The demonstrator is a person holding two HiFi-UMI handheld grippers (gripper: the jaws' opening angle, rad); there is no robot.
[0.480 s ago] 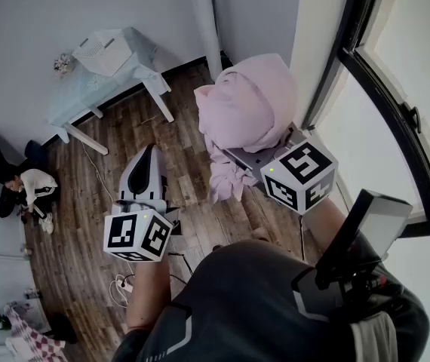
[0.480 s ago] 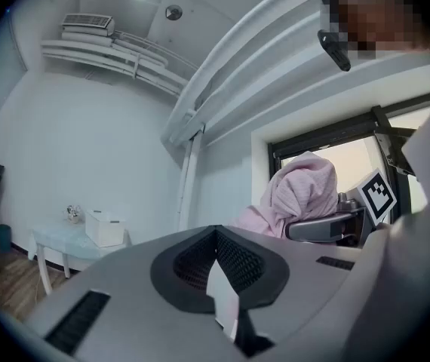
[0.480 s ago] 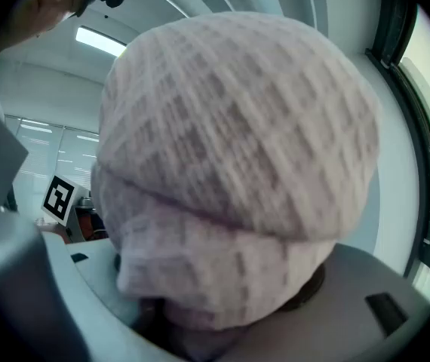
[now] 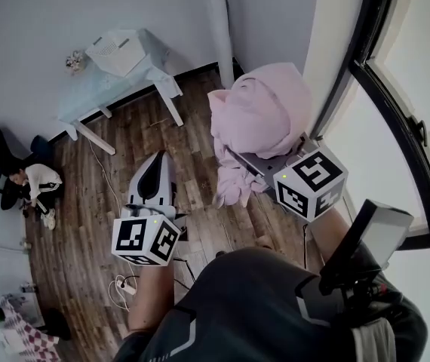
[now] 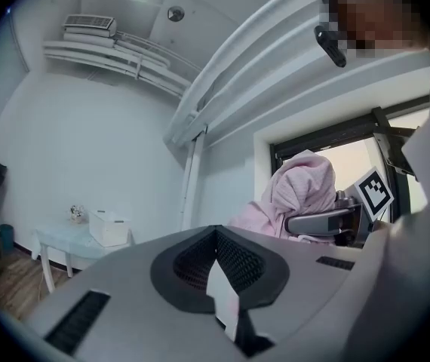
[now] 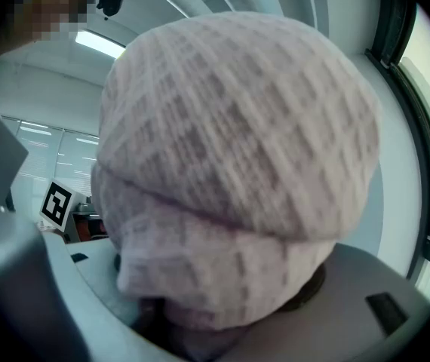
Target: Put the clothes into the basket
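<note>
A bulky pink garment is bunched up in the air above the wooden floor, and my right gripper is shut on it from below. In the right gripper view the pink garment fills the picture and hides the jaw tips. My left gripper hovers lower left of it, apart from the cloth, its jaws together and holding nothing. The left gripper view shows its closed jaws, with the pink garment and the right gripper off to the right. No basket shows in any view.
A light blue table with a white box stands by the far wall. A white pipe runs up the corner. A dark window frame lines the right. A person sits on the floor at left; cables lie near my feet.
The whole head view has shifted a little right and down. Both grippers keep much the same pose, and the pink garment stays in the right one.
</note>
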